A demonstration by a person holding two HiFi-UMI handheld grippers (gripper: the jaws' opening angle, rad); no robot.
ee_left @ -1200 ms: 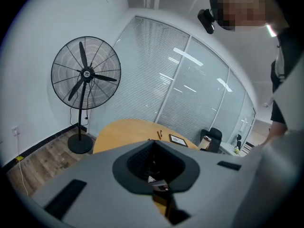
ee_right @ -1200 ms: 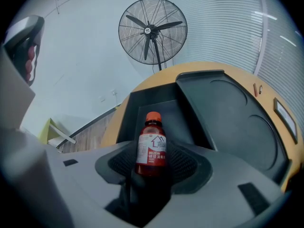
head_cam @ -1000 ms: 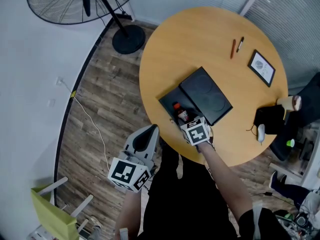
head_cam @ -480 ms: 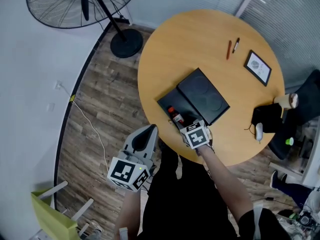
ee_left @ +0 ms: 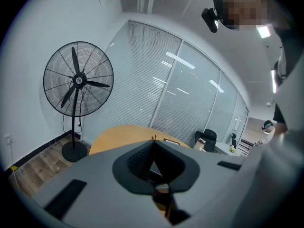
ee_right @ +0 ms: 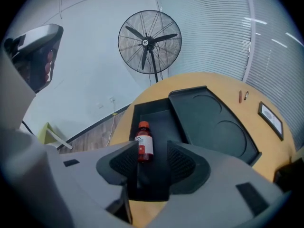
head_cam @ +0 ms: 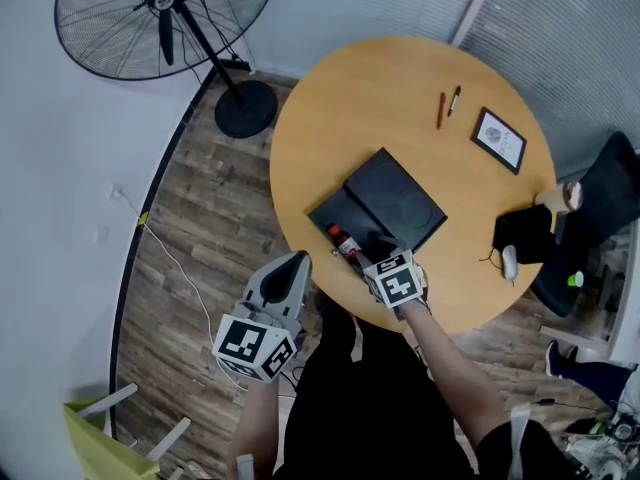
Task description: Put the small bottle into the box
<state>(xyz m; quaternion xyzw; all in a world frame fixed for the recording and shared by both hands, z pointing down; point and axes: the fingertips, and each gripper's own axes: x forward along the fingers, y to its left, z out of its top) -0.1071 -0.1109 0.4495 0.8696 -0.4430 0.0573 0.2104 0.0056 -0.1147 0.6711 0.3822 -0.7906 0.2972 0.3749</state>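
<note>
Risen right hand-held gripper point(ee_right: 152, 163), empty jaws narrowing, covers box's point(ee_right: 153, 112) near end.

I see the small bottle point(head_cam: 343, 241) lying in the box point(head_cam: 328, 211). The box sits on the round table point(head_cam: 390, 88), near my edge. Its lid point(head_cam: 396, 202) lies right behind it, touching it. A picture frame point(head_cam: 498, 139) lies far across. The fan point(head_cam: 165, 18) stands on the floor, left of the table.

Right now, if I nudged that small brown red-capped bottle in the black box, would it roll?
Probably: the small brown red-capped bottle looks round and seems to lie on its side. The walls of the black box should stop it. Small, so likely light.
</note>
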